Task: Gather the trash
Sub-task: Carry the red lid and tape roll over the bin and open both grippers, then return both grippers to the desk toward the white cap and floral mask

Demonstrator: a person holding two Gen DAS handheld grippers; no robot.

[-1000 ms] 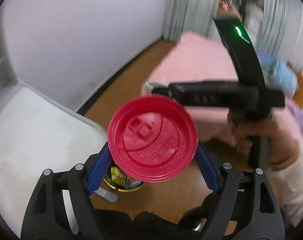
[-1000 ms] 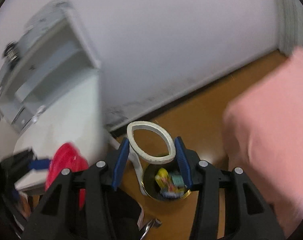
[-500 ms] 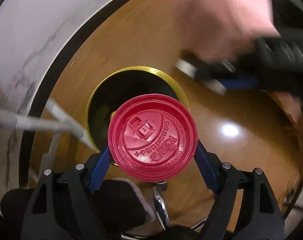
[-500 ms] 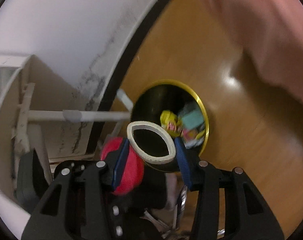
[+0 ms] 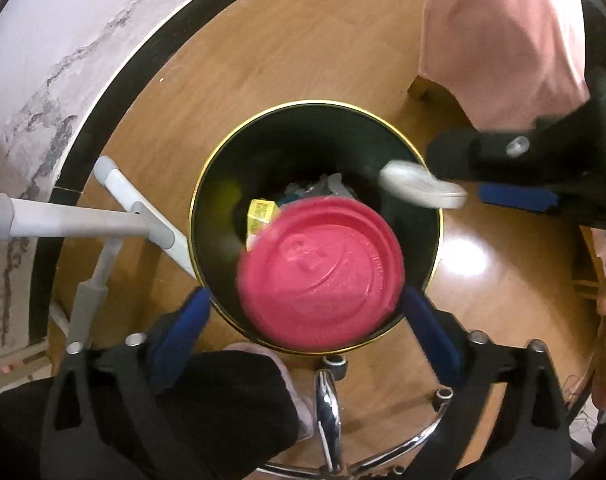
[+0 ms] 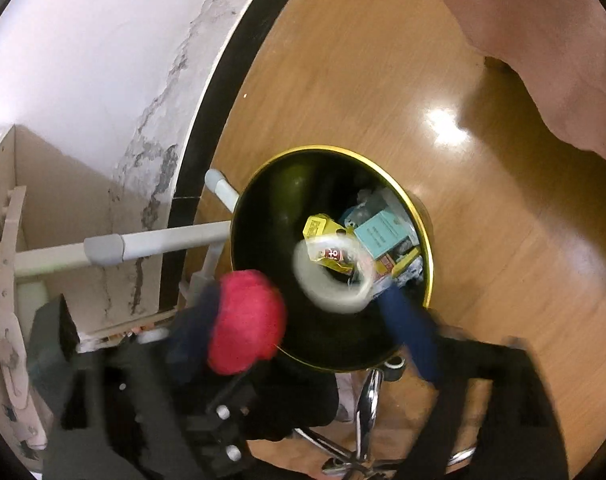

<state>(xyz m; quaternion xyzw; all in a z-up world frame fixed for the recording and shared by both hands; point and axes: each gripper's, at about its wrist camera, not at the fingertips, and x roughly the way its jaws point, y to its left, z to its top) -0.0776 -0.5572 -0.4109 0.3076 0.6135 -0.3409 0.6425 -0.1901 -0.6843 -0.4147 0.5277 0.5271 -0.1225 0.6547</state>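
Note:
Over a black bin with a gold rim my left gripper points straight down, and its jaws are opening. A red plastic lid sits blurred between the blue fingers, clear of both pads. My right gripper is opening its jaws too, and a white ring hangs blurred over the bin mouth, free of its fingers. In the bin lie a yellow packet and a teal box. The ring also shows in the left wrist view, at the bin's right rim.
White metal frame legs touch the bin's left side, by a black baseboard and a stained wall. A chrome chair base stands just in front. A pink cloth hangs at the upper right. A person's dark trouser leg is below.
Both grippers dropped from room height to just above the bin. Both sets of jaws have spread, and the red lid and white ring have come loose from the pads.

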